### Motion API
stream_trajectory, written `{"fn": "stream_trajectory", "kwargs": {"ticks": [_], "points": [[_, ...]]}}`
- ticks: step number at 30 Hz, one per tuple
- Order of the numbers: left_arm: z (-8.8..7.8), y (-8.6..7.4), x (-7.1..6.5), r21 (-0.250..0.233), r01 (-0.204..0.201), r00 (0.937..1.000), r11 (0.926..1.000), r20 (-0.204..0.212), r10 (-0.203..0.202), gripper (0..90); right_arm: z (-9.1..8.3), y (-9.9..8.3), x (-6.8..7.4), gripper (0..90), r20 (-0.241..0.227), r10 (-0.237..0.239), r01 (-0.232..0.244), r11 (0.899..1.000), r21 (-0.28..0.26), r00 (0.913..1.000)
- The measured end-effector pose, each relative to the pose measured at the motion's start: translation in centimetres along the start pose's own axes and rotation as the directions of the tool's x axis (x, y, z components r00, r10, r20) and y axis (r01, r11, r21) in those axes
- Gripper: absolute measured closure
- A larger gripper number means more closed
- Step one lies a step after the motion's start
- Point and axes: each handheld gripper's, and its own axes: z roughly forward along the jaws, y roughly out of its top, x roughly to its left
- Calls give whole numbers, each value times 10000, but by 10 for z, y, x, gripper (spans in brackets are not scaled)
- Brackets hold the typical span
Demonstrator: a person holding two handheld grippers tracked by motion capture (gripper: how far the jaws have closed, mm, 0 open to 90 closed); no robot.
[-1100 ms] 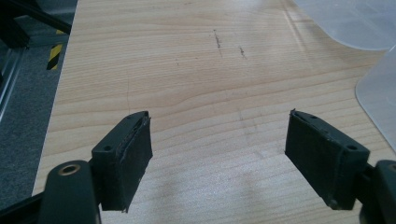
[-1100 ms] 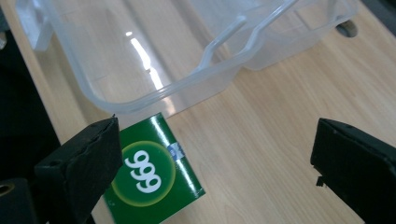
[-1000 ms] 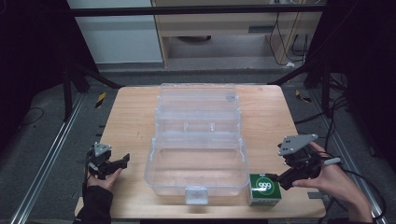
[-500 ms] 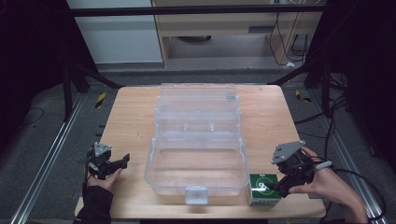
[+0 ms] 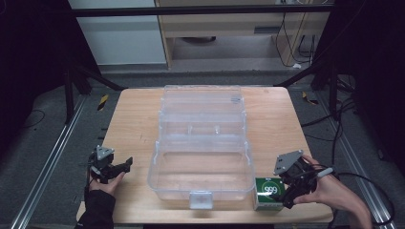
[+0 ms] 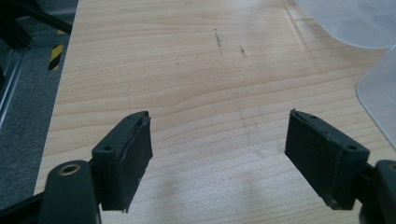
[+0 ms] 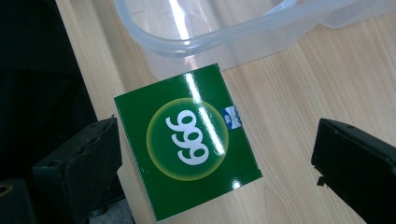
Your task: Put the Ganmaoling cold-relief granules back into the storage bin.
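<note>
A green carton [image 5: 267, 193] marked 999 in white lies flat on the wooden table [image 5: 133, 124], near the front edge and right of the clear box. My right gripper [image 5: 286, 192] hovers at its right side, tilted down. In the right gripper view the green carton [image 7: 187, 144] lies between the black pads [image 7: 100, 158]; the left pad is close beside its edge and the other stands well off, so the right gripper [image 7: 218, 128] is open. My left gripper [image 5: 125, 165] rests at the table's front left, and this left gripper [image 6: 219, 119] is open over bare wood.
A large clear plastic box [image 5: 200, 188] stands open mid-table, its lid [image 5: 200, 102] laid back toward the far side. Its rim [image 7: 224, 35] lies just beyond the carton. Metal rails and dark floor surround the table.
My right gripper has come down and to the left, from beside the carton to a place straddling it. The left gripper has kept still.
</note>
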Motion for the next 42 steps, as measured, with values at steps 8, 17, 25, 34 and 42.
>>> {"fn": "stream_trajectory", "kwargs": {"ticks": [8, 17, 25, 34, 42], "points": [[0, 0, 0, 10, -7, 10000, 10000, 8, 7, 222, 10, -1, 3, 11, -227, -163, 173, 9989, 440, 9996], [0, 0, 0, 12, -7, 10000, 10000, 9, 7, 222, 20, -1, 4, 7, -338, -309, 331, 9973, 662, 9990], [1, 0, 0, 18, -11, 10000, 10000, 10, 11, 222, 29, -2, 6, 6, -403, -509, 546, 9938, 968, 9979], [1, 0, 1, 20, -14, 10000, 10000, 0, 14, 223, 39, -2, 6, 8, -605, -834, 897, 9897, 1118, 9947], [1, 0, 0, 29, -34, 10000, 10000, -5, 34, 223, 47, -5, 8, 11, -764, -961, 1056, 9856, 1319, 9924]]}}
